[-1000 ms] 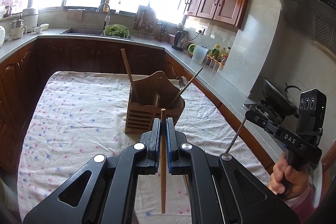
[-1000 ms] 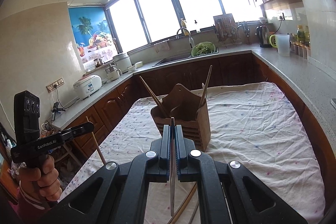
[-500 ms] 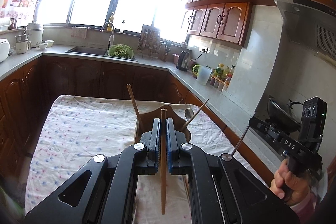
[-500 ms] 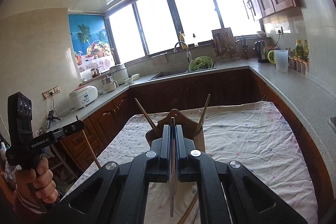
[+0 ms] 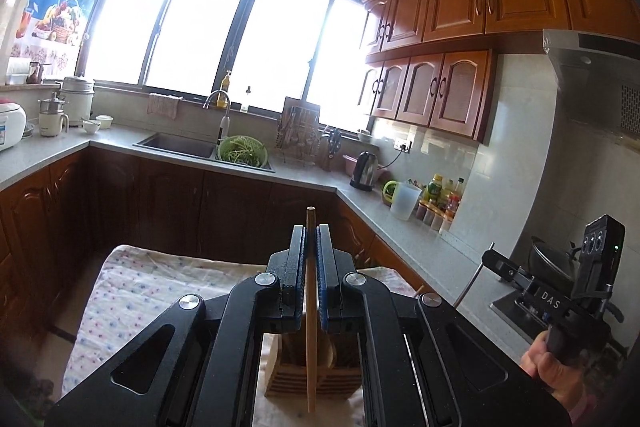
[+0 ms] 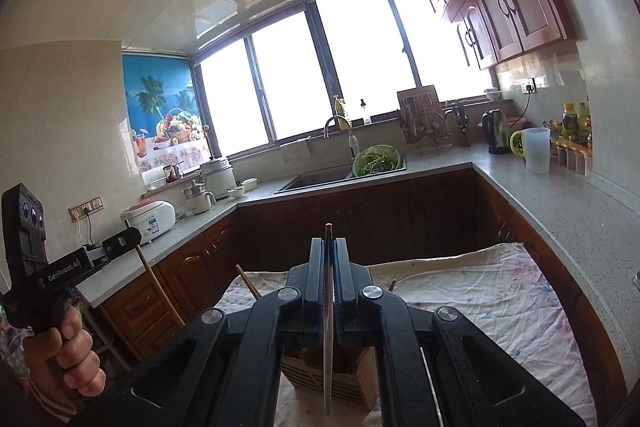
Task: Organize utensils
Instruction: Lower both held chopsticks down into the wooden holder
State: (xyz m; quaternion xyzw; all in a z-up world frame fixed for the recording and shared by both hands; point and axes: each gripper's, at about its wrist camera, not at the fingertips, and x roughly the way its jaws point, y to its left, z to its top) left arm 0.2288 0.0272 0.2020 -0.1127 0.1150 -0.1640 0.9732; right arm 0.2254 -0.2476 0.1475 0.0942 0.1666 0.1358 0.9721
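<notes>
Above the wooden holder (image 5: 310, 373), both hand-held grippers level: left (image 5: 311, 269) clamping chopstick (image 5: 310, 327), right (image 6: 329, 281) clamping metal utensil (image 6: 328, 339).

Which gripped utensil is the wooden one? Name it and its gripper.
The round wooden chopstick, clamped upright in the left gripper. The right gripper holds a thin, flat metal utensil instead.

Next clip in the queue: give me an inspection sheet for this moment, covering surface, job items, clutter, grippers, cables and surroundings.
Surface: floral tablecloth over the table.
Job's things: wooden utensil holder on the cloth below both grippers; wooden chopstick; thin metal utensil, type unclear.
Clutter: nothing seen on the cloth.
Grippers: left gripper shut on the chopstick; right gripper shut on the metal utensil.
Cables: kettle cord runs to a wall socket.
Surroundings: sink, green colander, rice cooker, wooden cabinets.
</notes>
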